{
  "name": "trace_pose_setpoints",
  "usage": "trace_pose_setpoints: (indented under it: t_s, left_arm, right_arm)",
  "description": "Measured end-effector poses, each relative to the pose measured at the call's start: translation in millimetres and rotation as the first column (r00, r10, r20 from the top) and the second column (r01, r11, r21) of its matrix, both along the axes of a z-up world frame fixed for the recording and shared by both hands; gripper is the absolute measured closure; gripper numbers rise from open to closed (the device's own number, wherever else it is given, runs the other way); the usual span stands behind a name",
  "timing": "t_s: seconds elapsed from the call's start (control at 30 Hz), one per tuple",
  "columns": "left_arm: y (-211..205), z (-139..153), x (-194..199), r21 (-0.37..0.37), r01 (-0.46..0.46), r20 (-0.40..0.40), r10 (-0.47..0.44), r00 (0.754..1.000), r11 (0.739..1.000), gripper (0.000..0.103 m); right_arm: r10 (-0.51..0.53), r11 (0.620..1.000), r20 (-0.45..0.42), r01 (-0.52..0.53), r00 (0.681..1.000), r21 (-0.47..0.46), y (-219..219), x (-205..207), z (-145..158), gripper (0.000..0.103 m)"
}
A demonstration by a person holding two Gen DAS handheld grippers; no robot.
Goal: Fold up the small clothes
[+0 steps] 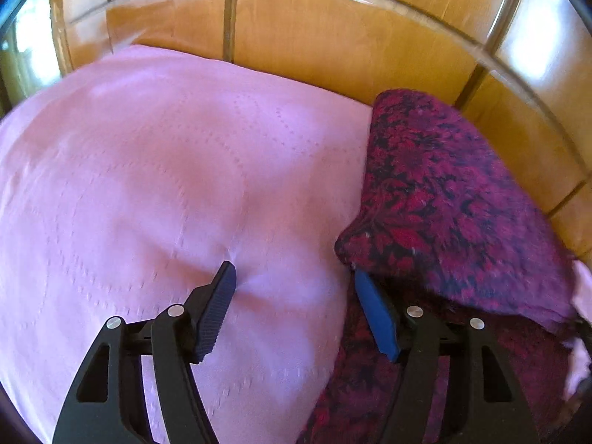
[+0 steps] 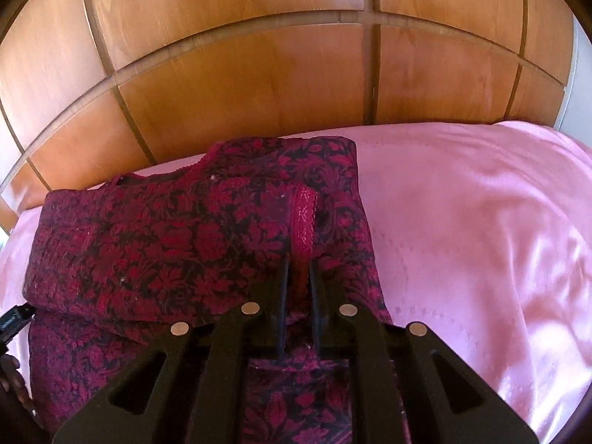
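One floral garment [image 2: 166,244] on pink bedspread [image 2: 462,222]

Your right gripper [image 2: 299,277] pinches the lace-trimmed edge [image 2: 303,214] of the red floral garment [image 2: 148,251] on the pink bedspread [image 2: 481,240].

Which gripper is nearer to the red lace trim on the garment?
Right. The right gripper is shut on the red lace trim; the left gripper is open at the garment's edge.

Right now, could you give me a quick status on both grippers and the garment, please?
Left gripper open over pink bedspread. Right gripper shut on lace trim of red floral garment, part folded. Nothing in the way.
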State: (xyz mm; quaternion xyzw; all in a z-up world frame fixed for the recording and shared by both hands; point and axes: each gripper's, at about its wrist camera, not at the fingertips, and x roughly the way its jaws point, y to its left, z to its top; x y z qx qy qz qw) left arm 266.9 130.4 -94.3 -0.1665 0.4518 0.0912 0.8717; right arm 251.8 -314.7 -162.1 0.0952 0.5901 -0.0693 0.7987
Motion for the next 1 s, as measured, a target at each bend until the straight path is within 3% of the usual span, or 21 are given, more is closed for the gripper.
trace_pose_setpoints:
  t_s: [0.03, 0.17, 0.23, 0.3, 0.47, 0.77, 0.83, 0.9, 0.93, 0.97, 1.0]
  left_arm:
    - [7, 6, -8, -0.069, 0.03, 0.03, -0.028, 0.999, 0.997, 0.037]
    - [32, 28, -22, -0.166, 0.072, 0.128, -0.051, 0.991, 0.984, 0.037]
    - [43, 33, -15, -0.232, 0.091, 0.14, -0.059, 0.988, 0.969, 0.037]
    - [52, 35, 1, -0.303, 0.102, 0.143, -0.06, 0.988, 0.947, 0.037]
    - [46, 27, 42, -0.393, 0.141, 0.122, -0.1, 0.987, 0.909, 0.037]
    - [44, 9, 114, -0.531, 0.113, 0.065, -0.092, 0.994, 0.84, 0.037]
    - [41, 4, 126, -0.533, 0.107, 0.048, -0.097, 0.994, 0.839, 0.038]
    - [36, 0, 135, -0.53, 0.123, 0.044, -0.117, 0.992, 0.839, 0.061]
    - [31, 3, 134, -0.481, 0.118, 0.046, -0.109, 0.993, 0.869, 0.066]
    - [30, 5, 133, -0.454, 0.12, 0.058, -0.105, 0.993, 0.883, 0.075]
    - [26, 10, 125, -0.409, 0.128, 0.092, -0.098, 0.991, 0.903, 0.076]
  right_arm:
    - [-0.002, 1.0, 0.0, 0.002, 1.0, 0.02, -2, 0, 0, 0.093]
    - [-0.029, 0.992, 0.017, 0.027, 0.999, 0.125, -20, -5, 6, 0.089]
    - [-0.047, 0.986, 0.028, 0.042, 0.998, 0.161, -27, -6, 13, 0.079]
    - [-0.067, 0.978, 0.039, 0.058, 0.997, 0.198, -33, -6, 19, 0.062]
    - [-0.081, 0.974, 0.037, 0.071, 0.996, 0.216, -37, 5, 19, 0.062]
    - [-0.056, 0.974, 0.034, 0.047, 0.998, 0.221, -26, 21, 0, 0.063]
    - [-0.047, 0.976, 0.036, 0.038, 0.998, 0.216, -23, 26, -2, 0.063]
    - [-0.035, 0.979, 0.034, 0.027, 0.999, 0.204, -23, 28, -4, 0.069]
    - [-0.015, 0.983, 0.033, 0.009, 0.999, 0.185, -19, 30, -6, 0.076]
    - [0.0, 0.987, 0.036, -0.006, 0.999, 0.159, -16, 32, -6, 0.091]
    - [0.016, 0.994, 0.049, -0.021, 0.999, 0.111, -12, 31, -1, 0.094]
